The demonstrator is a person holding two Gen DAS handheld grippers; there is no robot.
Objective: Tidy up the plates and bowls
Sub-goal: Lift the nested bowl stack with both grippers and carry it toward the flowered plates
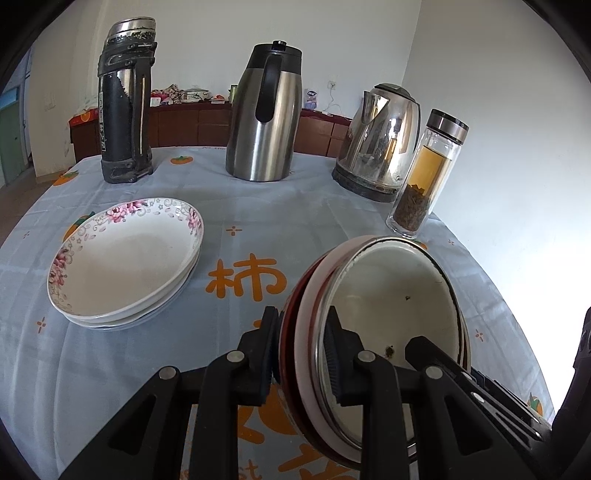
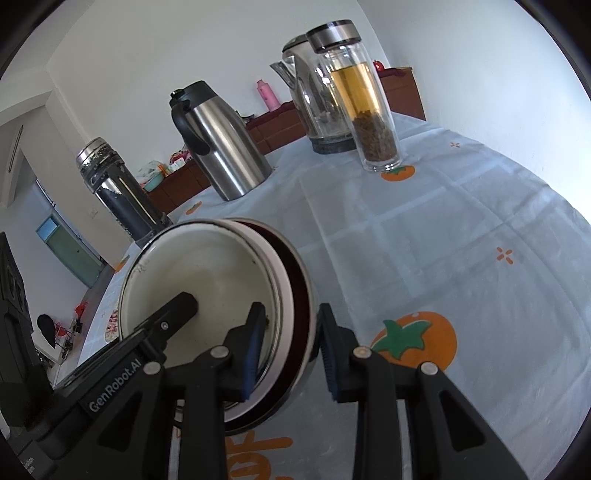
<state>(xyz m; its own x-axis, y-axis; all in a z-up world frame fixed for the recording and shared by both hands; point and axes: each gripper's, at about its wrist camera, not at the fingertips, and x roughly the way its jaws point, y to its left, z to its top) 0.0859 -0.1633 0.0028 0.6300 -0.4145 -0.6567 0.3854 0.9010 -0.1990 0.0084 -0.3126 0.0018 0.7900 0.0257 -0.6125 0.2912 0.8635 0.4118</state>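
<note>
On blue persimmon-print tablecloth [image 1: 258, 221], stacked plates [image 1: 125, 258]

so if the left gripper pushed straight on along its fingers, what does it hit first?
Nothing until it lets go: the left gripper is clamped on the nested bowls. Beyond them probably bare tablecloth, then maybe the glass tea bottle; depth unclear.

White walls [image 1: 221, 33], dark wooden sideboard [image 1: 207, 125], green door [image 1: 11, 144], daylight at right
</note>
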